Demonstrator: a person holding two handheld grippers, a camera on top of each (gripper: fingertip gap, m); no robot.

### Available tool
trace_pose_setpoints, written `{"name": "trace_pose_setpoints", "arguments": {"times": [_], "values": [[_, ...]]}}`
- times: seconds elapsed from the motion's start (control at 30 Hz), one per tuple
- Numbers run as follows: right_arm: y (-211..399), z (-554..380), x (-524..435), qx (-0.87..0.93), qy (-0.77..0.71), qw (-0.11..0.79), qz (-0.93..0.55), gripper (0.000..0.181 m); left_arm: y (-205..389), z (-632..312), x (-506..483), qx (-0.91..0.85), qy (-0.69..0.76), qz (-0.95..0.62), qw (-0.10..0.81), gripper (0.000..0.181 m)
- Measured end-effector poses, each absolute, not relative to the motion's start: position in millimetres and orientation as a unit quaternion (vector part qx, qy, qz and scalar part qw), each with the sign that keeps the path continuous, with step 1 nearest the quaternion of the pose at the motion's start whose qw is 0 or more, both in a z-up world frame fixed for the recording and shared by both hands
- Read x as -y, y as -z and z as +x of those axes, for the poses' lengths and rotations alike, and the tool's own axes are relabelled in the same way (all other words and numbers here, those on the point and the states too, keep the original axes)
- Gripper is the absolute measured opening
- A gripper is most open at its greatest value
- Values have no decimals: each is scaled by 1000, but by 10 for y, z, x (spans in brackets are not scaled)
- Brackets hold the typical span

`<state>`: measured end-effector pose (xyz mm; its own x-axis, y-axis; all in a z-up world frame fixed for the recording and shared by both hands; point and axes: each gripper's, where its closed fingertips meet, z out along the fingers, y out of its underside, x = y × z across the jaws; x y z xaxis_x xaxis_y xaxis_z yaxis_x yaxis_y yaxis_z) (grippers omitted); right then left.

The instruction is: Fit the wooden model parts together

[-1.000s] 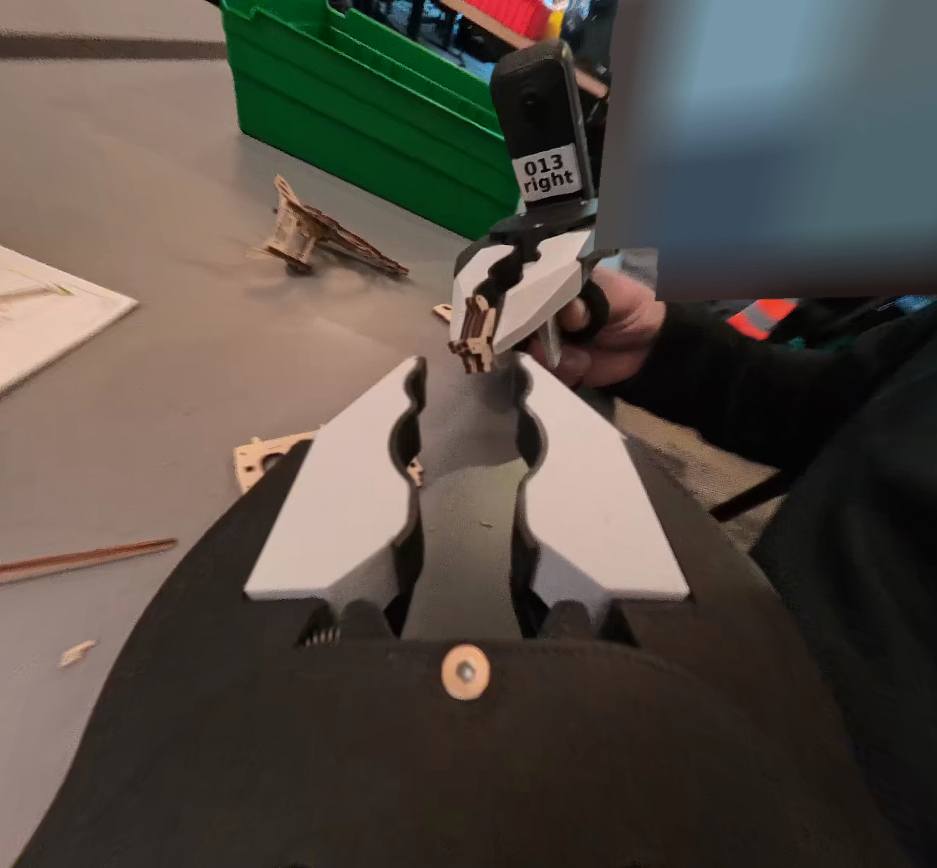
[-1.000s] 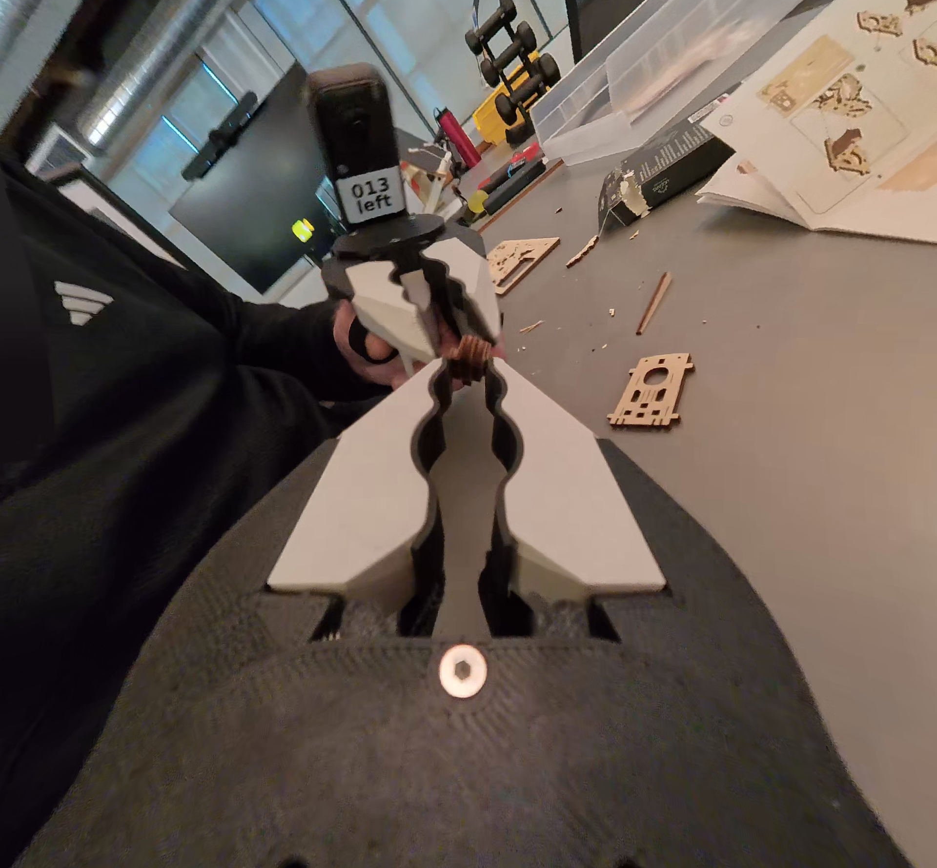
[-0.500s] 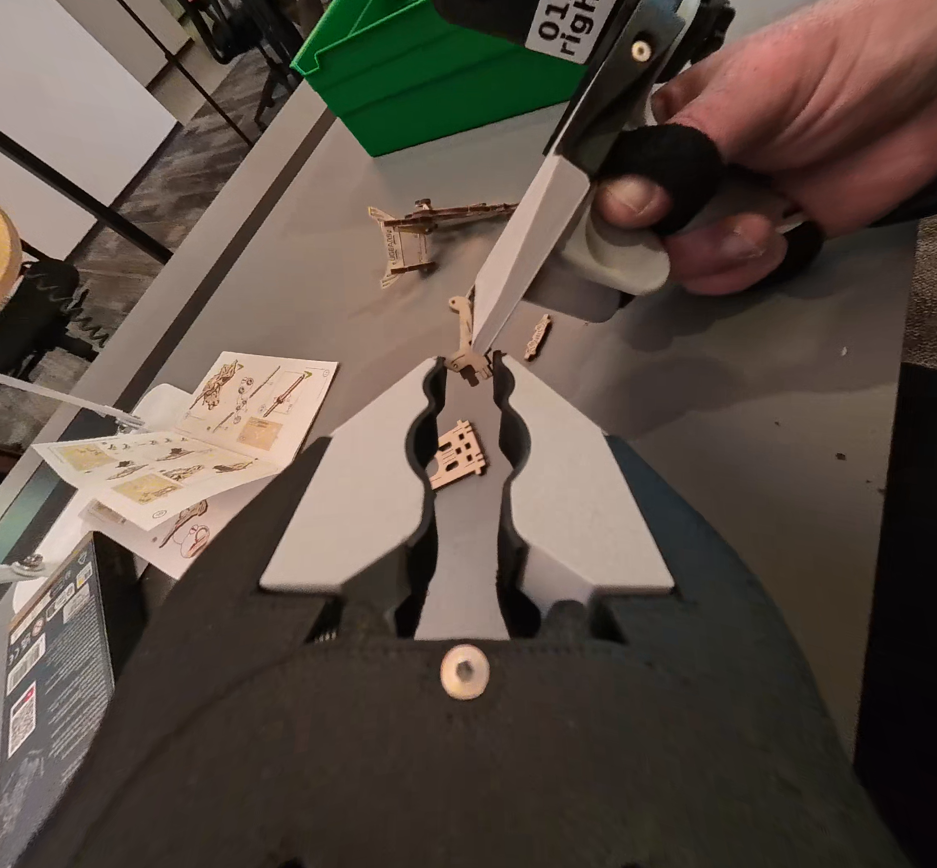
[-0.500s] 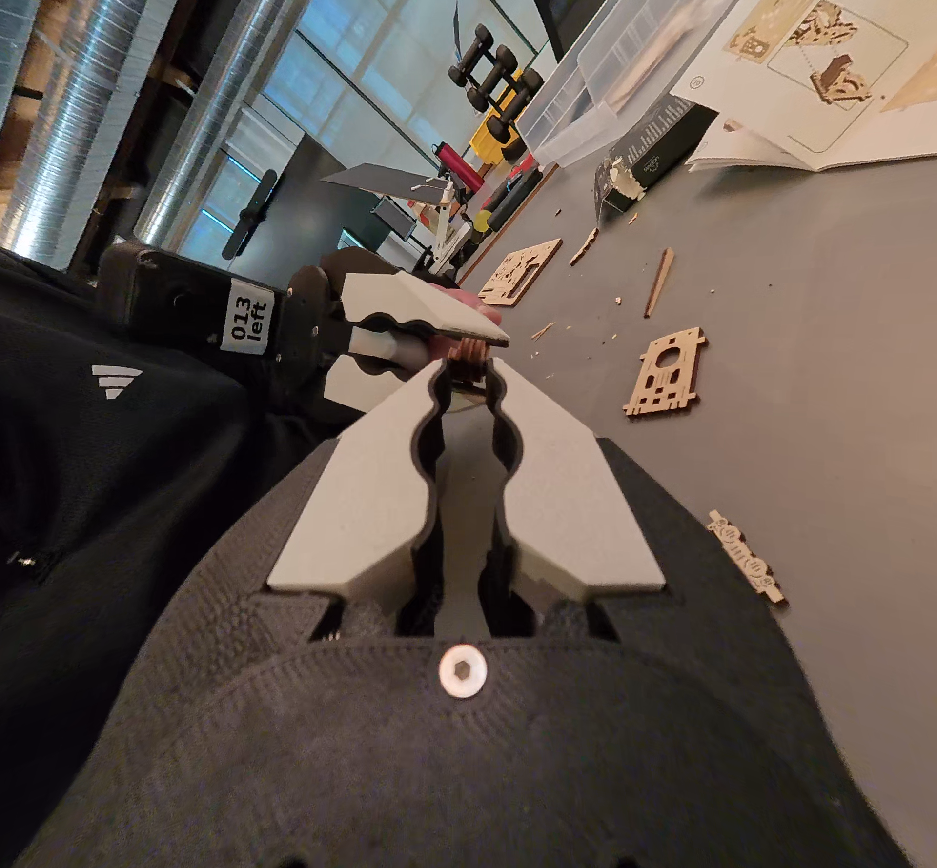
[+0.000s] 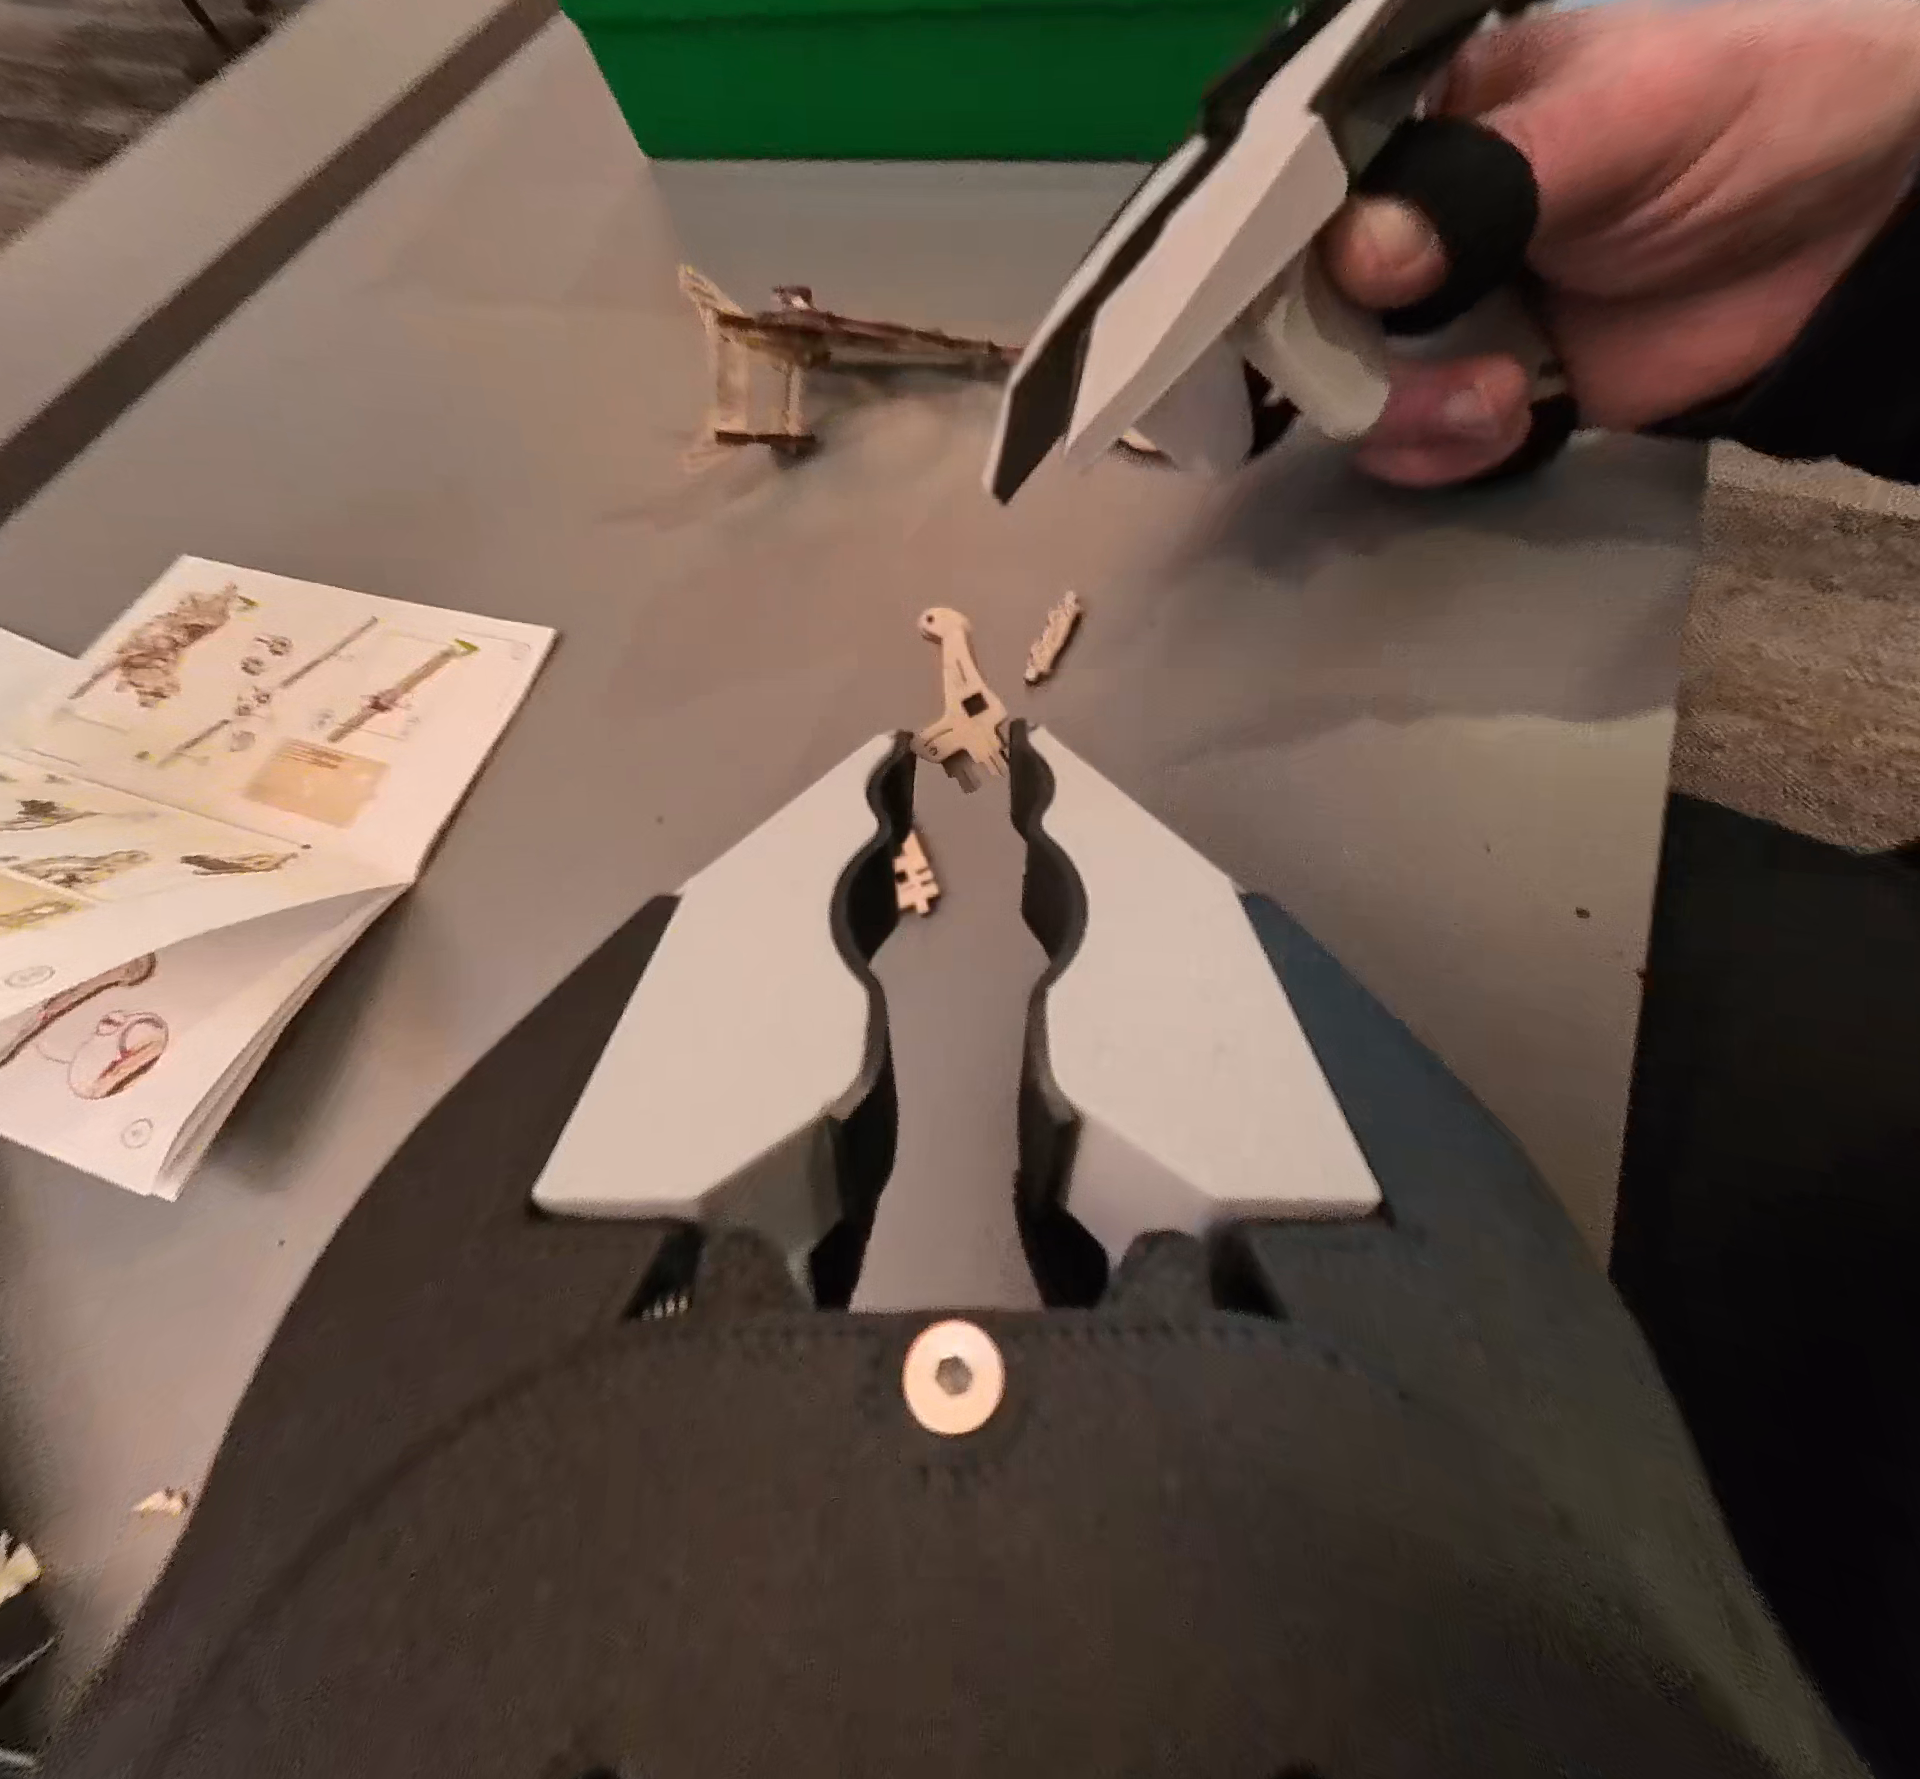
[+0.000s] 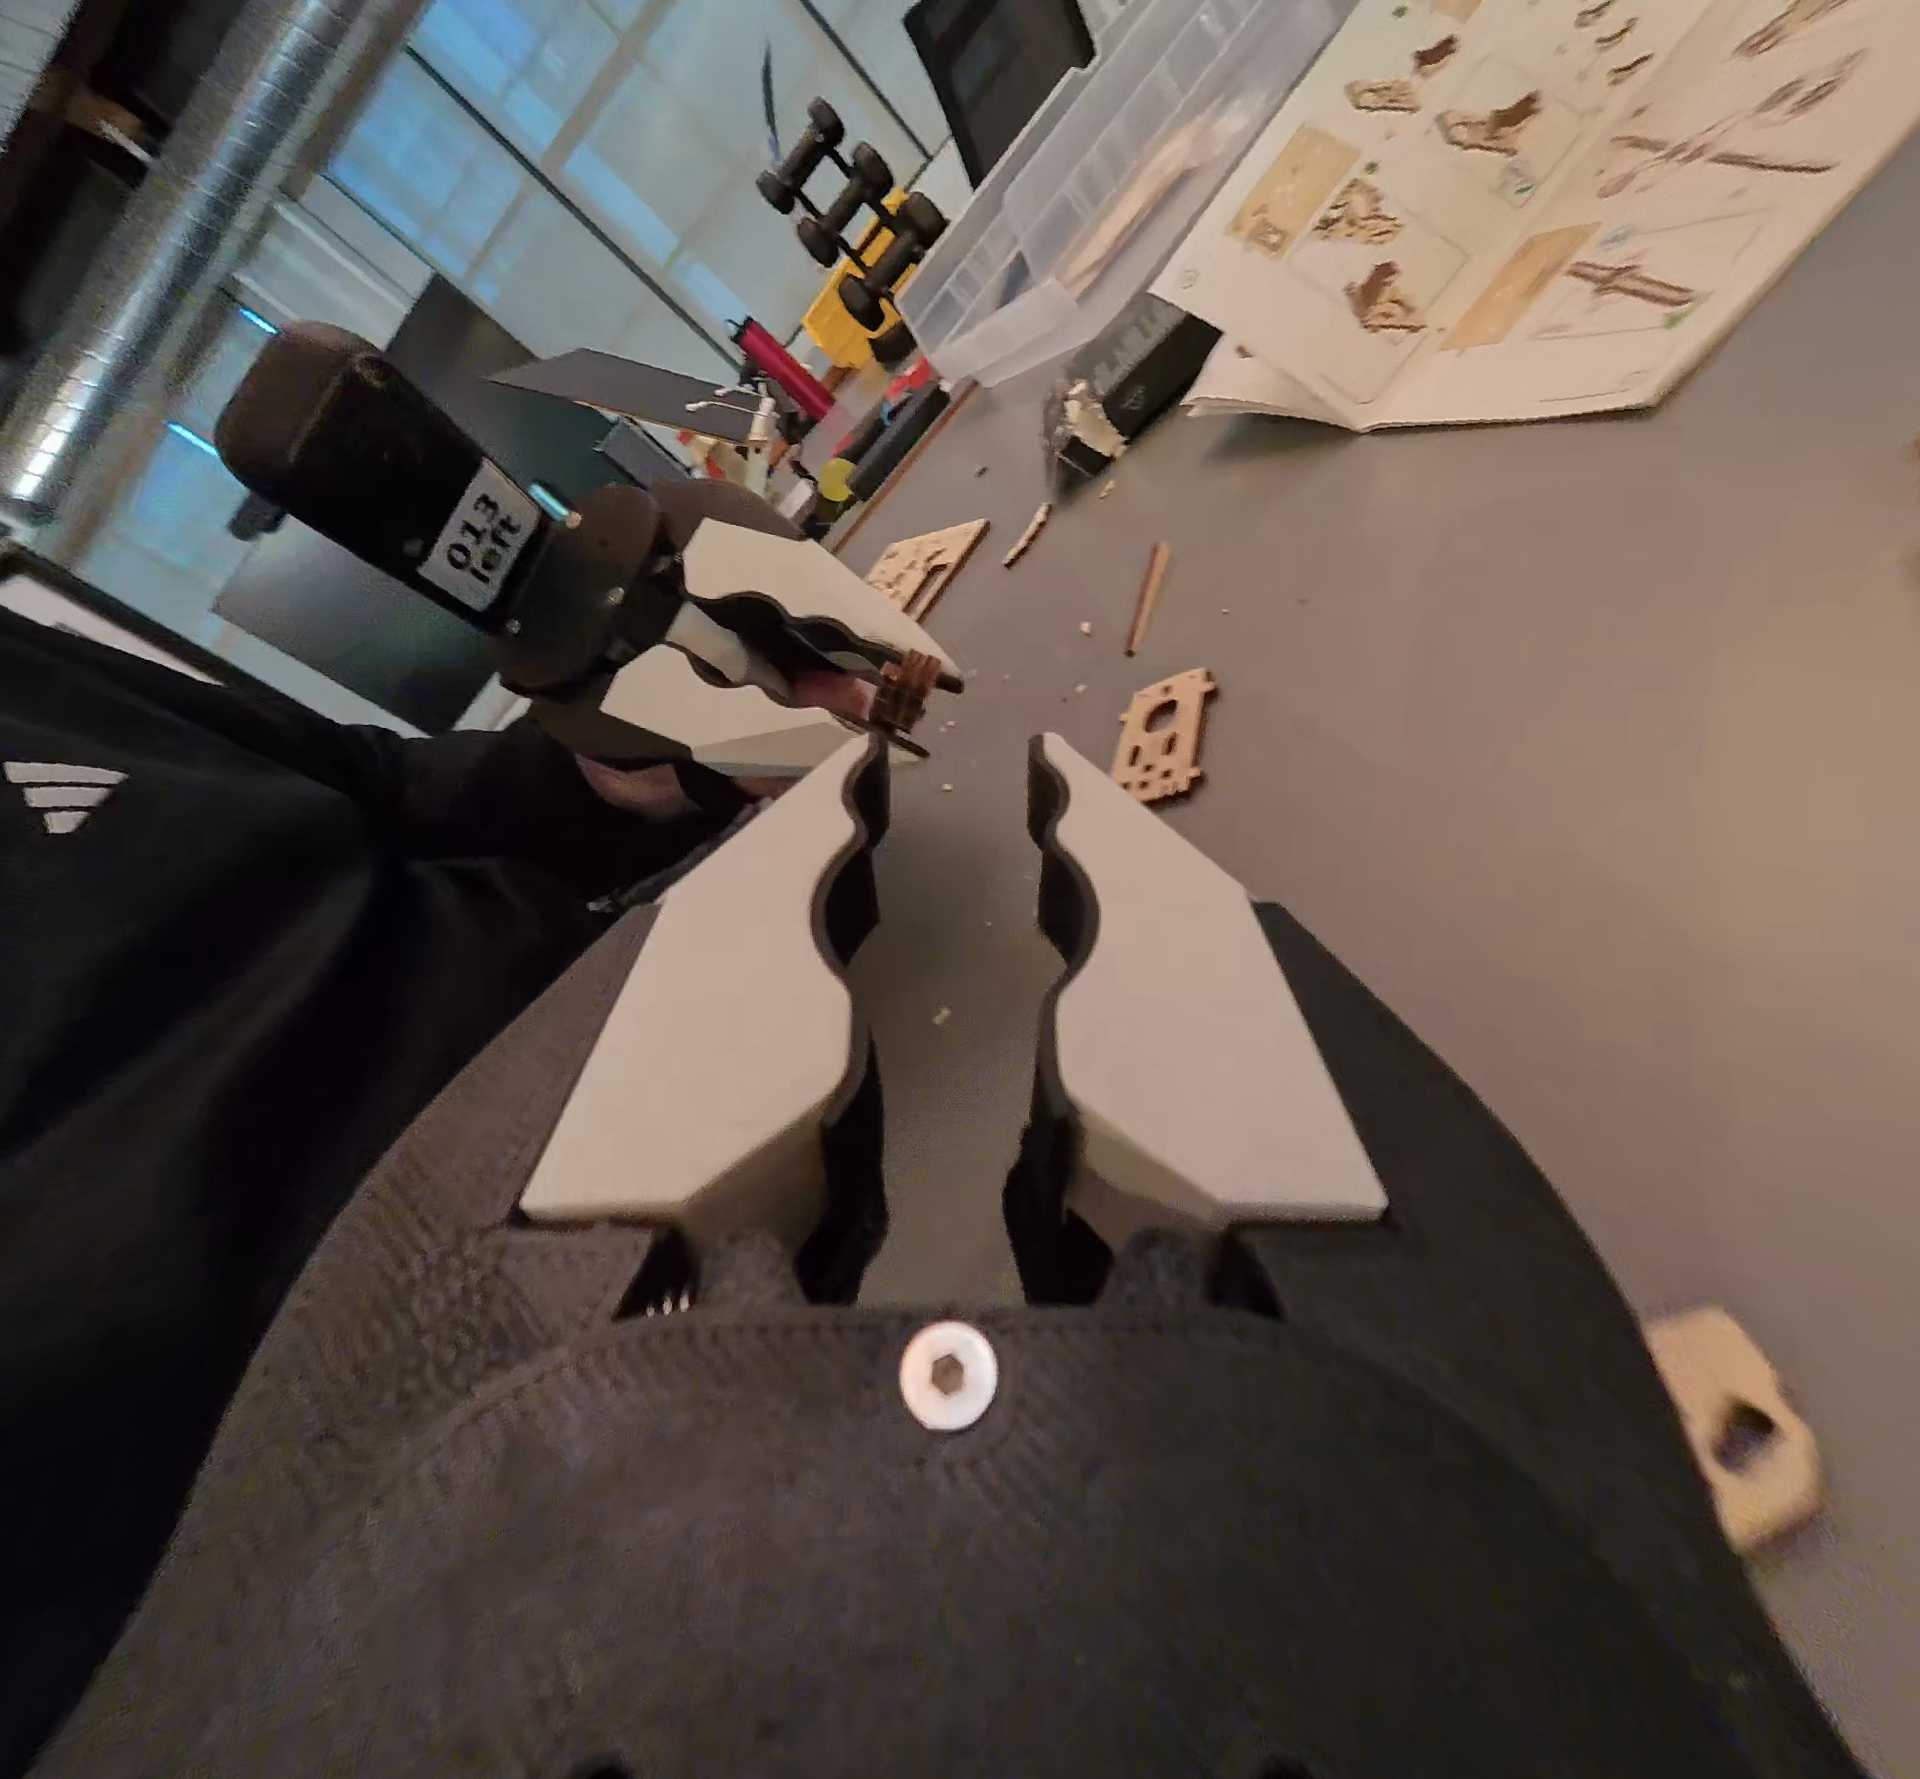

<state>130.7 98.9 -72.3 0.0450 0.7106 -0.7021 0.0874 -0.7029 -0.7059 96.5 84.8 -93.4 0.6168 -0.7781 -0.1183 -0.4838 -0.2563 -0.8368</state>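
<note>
While my left tongs [image 5: 961,755] pinch a small wooden model part [image 5: 958,703] at their very tips, its lower end sits hidden between the pads, so I cannot say how deep the grip goes. From the right wrist view the same piece [image 6: 902,699] shows only edge-on as a dark brown stack, and its shape is hard to read there. My right tongs [image 6: 956,761] stand parted with nothing between them; in the left wrist view they [image 5: 1023,462] are motion-blurred and their upper body is cut off by the frame. On the grey table [image 5: 436,295] lie a half-built wooden frame [image 5: 790,358], partly behind those tongs, a thin wooden strip [image 5: 1051,651], a flat perforated plate [image 6: 1164,737] and an open instruction booklet [image 5: 239,794]. A green bin [image 5: 914,4] is cropped at the top.
</note>
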Motion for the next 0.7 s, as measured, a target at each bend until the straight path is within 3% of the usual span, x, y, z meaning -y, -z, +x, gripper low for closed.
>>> {"name": "trace_pose_setpoints", "arguments": {"times": [0.4, 0.7], "values": [[926, 1394, -939, 327, -590, 230, -701, 16, 1396, 1035, -692, -494, 153, -798, 308, 16], [911, 1402, -937, 323, -599, 225, -697, 9, 1528, 1066, -695, -480, 165, -817, 275, 16]]}}
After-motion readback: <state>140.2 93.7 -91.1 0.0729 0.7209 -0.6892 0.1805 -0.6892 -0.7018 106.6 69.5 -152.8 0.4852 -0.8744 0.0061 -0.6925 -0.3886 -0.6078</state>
